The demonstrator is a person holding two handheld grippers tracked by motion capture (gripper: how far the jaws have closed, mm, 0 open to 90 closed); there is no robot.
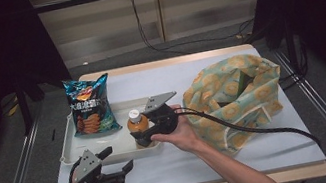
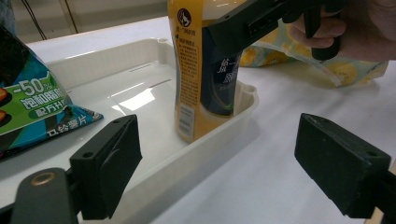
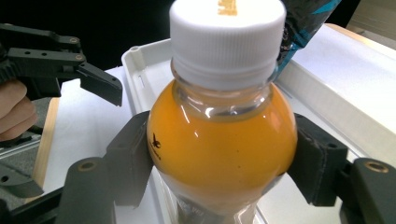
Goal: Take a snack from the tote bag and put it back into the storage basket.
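High view: juice bottle (image 1: 138, 124) upright in front right corner of white tray (image 1: 70, 149), chip bag (image 1: 89, 106) at tray's far left, patterned tote (image 1: 232, 94) right of tray. Right gripper (image 1: 144, 136) at bottle; left gripper (image 1: 113, 167) in front of tray, jaws spread, empty.

Left gripper view: bottle full, likely heavy; label smooth, likely slippery.

Right gripper view: pads flank bottle (image 3: 223, 154) shoulder, pressing both sides. Rigid plastic; grip better lower on body, below taper.
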